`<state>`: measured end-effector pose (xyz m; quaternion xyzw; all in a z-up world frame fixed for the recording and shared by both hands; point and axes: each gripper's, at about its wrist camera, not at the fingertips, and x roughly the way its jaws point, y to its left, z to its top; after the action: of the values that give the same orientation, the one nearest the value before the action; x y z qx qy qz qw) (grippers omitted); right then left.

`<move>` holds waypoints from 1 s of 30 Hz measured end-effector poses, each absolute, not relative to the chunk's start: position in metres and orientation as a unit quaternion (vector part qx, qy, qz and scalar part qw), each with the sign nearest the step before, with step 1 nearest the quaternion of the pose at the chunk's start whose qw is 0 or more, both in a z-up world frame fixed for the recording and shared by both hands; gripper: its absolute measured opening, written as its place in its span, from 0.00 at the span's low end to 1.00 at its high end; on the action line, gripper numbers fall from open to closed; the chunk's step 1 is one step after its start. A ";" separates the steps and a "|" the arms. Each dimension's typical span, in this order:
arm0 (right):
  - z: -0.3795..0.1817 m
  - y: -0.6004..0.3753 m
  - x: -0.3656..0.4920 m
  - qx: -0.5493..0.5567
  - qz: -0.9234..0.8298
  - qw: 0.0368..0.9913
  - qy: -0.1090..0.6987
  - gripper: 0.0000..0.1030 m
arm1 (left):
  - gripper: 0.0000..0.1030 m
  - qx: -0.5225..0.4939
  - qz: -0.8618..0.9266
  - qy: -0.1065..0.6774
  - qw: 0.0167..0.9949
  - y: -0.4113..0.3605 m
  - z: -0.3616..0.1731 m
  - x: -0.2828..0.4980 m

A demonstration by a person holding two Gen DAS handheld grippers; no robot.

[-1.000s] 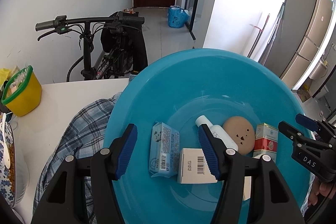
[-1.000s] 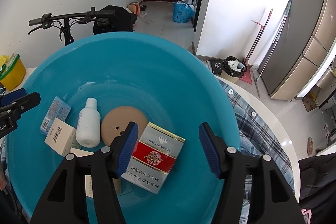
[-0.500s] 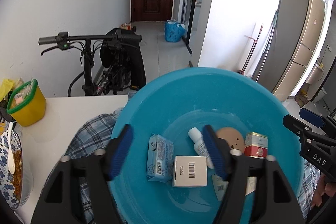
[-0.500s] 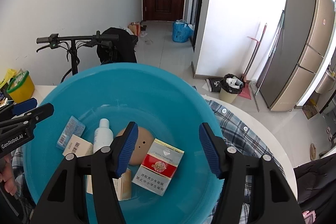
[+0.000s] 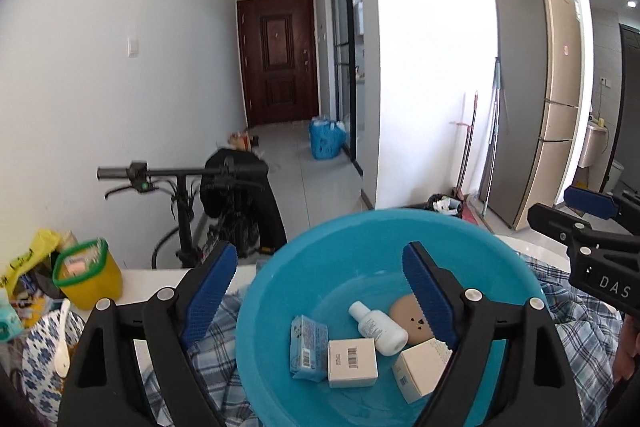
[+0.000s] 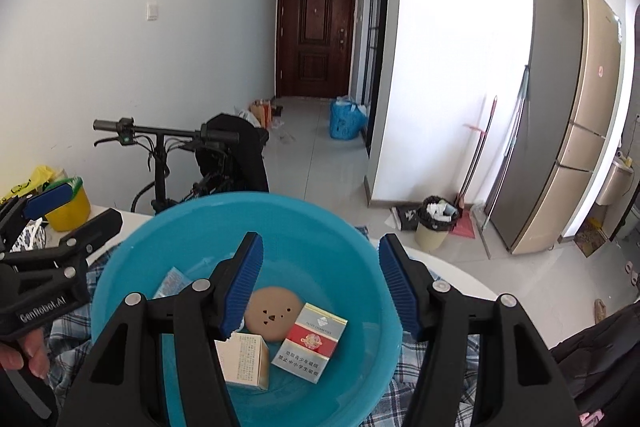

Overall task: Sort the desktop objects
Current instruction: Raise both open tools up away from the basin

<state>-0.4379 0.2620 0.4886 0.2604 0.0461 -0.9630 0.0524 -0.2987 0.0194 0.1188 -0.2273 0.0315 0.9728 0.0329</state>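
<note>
Both your tools, left (image 5: 320,291) and right (image 6: 320,279), hang wide open above the basin (image 5: 280,291) rim, gripping nothing, clear air all round.

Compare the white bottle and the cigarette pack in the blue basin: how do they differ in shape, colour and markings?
The white bottle is rounded with a cap; the cigarette pack is a flat rectangular box. The bottle is plain white with faint print; the pack is silver and red with a crest and Chinese text. Both lie flat inside the blue basin, beside the round tan disc.
</note>
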 end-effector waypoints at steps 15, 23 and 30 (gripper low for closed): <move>0.542 0.274 -0.371 0.126 -0.992 0.024 0.014 1.00 | 0.85 -0.124 0.991 0.017 0.054 0.022 0.175 -0.232; 0.561 0.280 -0.343 0.075 -0.997 0.014 -0.001 1.00 | 1.00 -0.041 0.997 0.011 0.069 0.022 0.203 -0.182; 0.573 0.278 -0.317 0.037 -0.999 0.018 0.000 1.00 | 1.00 -0.014 0.997 0.004 0.075 0.018 0.217 -0.154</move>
<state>-0.3169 0.2777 0.5732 0.0371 0.0001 -0.9991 0.0183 -0.1537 0.0177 0.2172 -0.0137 0.0038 0.9971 0.0750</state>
